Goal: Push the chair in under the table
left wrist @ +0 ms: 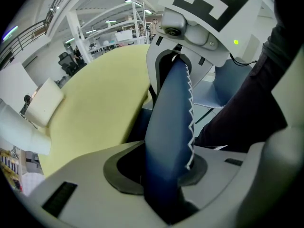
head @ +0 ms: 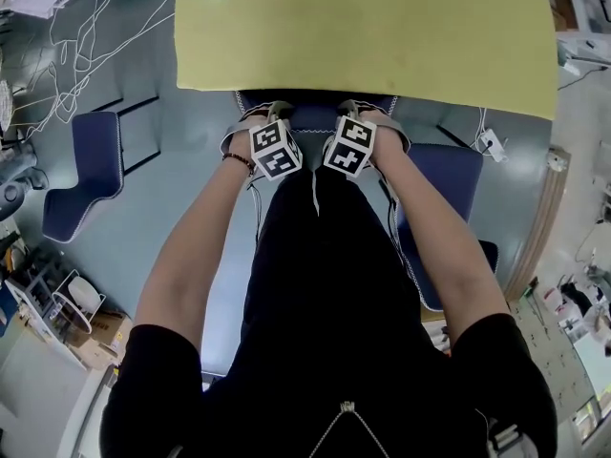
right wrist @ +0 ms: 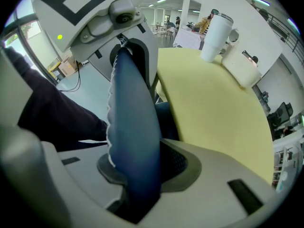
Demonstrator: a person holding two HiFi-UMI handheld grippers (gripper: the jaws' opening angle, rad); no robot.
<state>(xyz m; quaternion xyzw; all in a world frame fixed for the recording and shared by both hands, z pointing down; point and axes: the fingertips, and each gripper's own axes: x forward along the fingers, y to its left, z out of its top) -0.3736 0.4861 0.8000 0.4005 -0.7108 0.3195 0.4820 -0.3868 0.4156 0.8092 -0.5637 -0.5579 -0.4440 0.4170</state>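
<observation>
1. Left gripper (left wrist: 161, 175): the jaws are partly spread and pinch the top edge of the blue chair backrest (left wrist: 168, 127), with the padding and its white zigzag stitching filling the gap between the dark pads
2. Right gripper (right wrist: 137, 170): it has the same grip on the same backrest, jaws partly spread around the padded edge; in the head view the two grippers sit close side by side, both pointing steeply down
3. Chair: the top of its backrest lies just beside the near edge of the yellow table (head: 382, 36); the seat cannot be seen from above
4. The person's dark-clothed body stands directly behind the backrest
5. On the table's far part stand a white tumbler (right wrist: 216, 32) and a white box (right wrist: 240, 65), well apart from the grippers
6. On the grey floor, a second blue chair (head: 86, 175) stands off to the left, loose white cables (head: 86, 36) lie beyond it, and another blue seat (head: 449, 198) is close on the right
</observation>
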